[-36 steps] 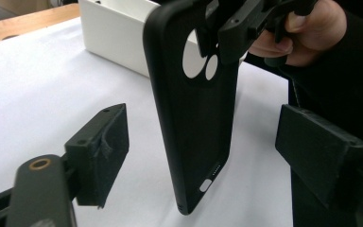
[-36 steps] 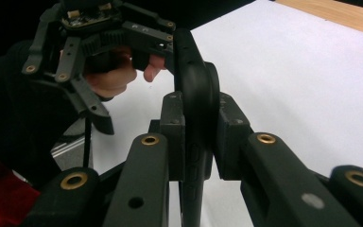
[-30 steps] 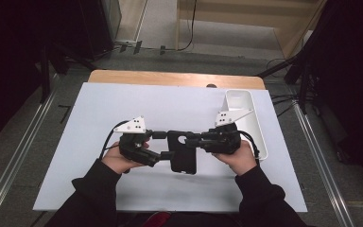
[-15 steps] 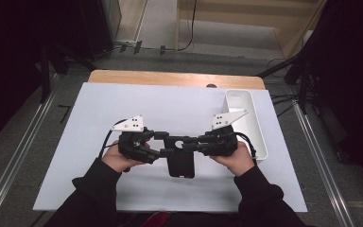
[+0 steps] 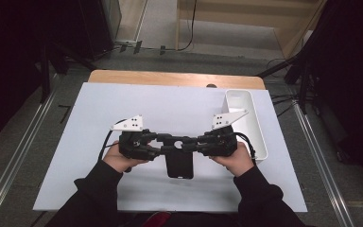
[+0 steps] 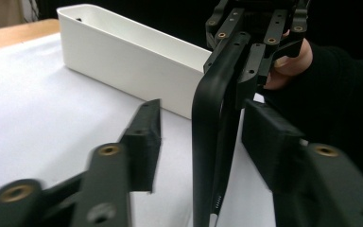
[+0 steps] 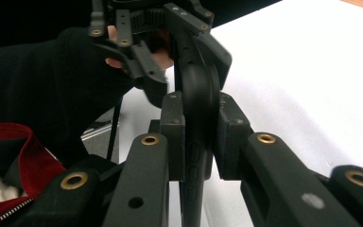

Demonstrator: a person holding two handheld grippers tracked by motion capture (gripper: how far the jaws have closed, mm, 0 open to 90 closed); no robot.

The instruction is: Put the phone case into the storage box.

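Observation:
A black phone case (image 5: 178,163) hangs edge-on between my two grippers above the white mat (image 5: 123,104). My right gripper (image 5: 192,142) is shut on it; in the right gripper view both pads (image 7: 172,127) press the case (image 7: 199,90) from either side. My left gripper (image 5: 166,142) faces it from the left. Its jaws have just been closing, with the case (image 6: 208,142) between them. In the left gripper view a wide gap remains at one pad (image 6: 144,137), and the other sits close beside the case.
A long white tray (image 5: 255,127) lies along the mat's right edge, close to my right hand; its wall (image 6: 123,52) runs across the left gripper view. A wooden table edge (image 5: 170,78) shows beyond the mat. A red-lined jacket (image 7: 9,161) is near the person.
The left gripper's jaws have narrowed around the case. Both hands and the case stay in about the same place.

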